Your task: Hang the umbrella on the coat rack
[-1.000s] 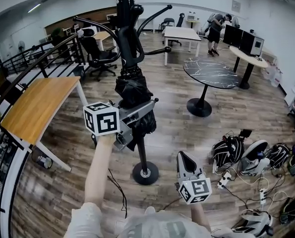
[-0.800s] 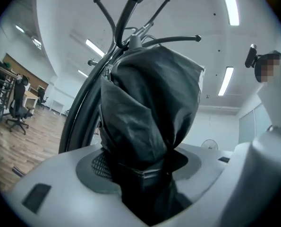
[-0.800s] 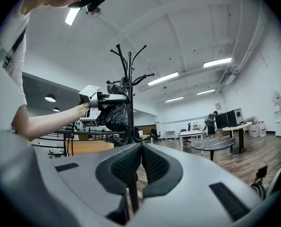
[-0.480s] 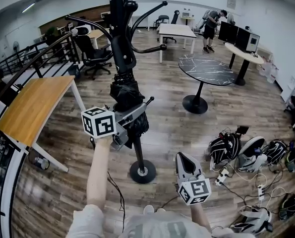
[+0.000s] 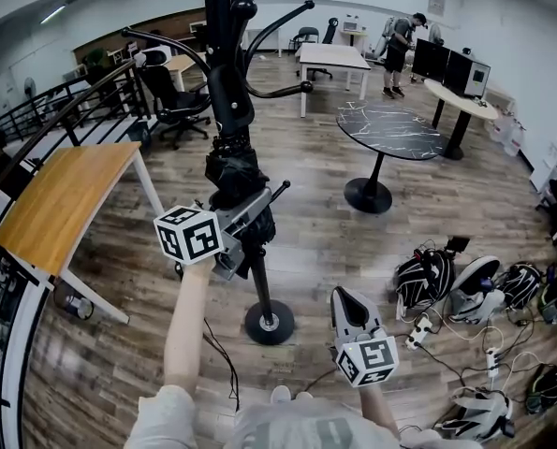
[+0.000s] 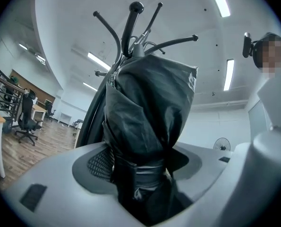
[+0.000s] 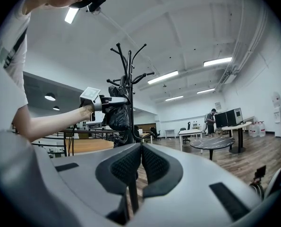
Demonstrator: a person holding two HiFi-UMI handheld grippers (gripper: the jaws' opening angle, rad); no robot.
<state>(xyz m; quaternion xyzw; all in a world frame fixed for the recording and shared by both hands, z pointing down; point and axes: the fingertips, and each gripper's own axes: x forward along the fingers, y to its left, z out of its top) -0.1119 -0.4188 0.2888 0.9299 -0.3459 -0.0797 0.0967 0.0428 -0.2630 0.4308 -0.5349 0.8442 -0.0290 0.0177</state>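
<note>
one folded black umbrella (image 5: 233,171) hangs upright against the pole of the coat rack (image 5: 260,283), just under the curved hooks and well off the floor. whether its top has caught a hook i cannot tell. it looks light: loose, slick fabric bunched over a stiff shaft and ribs, so the cloth would give and slide under pressure (the core would not). the best hold is likely the cinched waist, where the strap binds the folds tight.

that is where the left gripper (image 5: 257,211) has it, pointing level, its fingers (image 6: 100,164) spread wide and pressed on either side of the bundle. the right gripper (image 5: 346,295) waits low near the person's body, its fingers closed together on nothing, well apart from the rack.
</note>
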